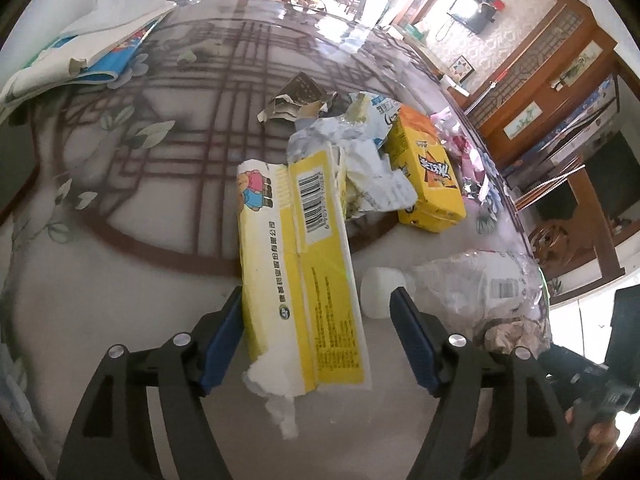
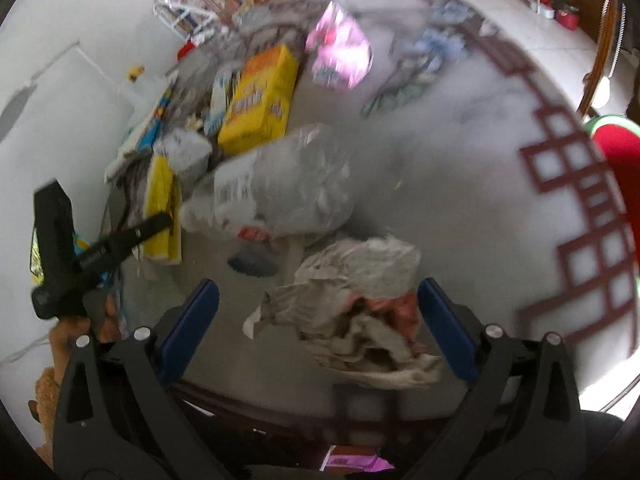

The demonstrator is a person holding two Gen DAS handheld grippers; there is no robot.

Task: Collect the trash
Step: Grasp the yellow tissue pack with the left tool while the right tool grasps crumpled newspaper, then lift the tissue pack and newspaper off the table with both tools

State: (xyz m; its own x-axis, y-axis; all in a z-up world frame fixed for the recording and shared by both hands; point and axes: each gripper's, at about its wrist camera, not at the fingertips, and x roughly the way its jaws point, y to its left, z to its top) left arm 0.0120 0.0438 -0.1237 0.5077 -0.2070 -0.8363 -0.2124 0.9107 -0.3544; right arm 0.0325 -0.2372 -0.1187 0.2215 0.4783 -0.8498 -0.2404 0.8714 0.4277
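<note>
The left gripper (image 1: 316,336) is spread wide around a yellow tissue pack (image 1: 300,272), one pad against its left side. The pack lies on the table (image 1: 120,264), long axis running straight away from the claw. The right gripper (image 2: 318,320) is also wide, straddling a crumpled paper wad (image 2: 360,308). A crushed plastic bottle (image 2: 276,188) lies just beyond.

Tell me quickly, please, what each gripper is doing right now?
Left gripper: open, fingers either side of the yellow tissue pack, not clamped.
Right gripper: open around the crumpled paper wad.
</note>
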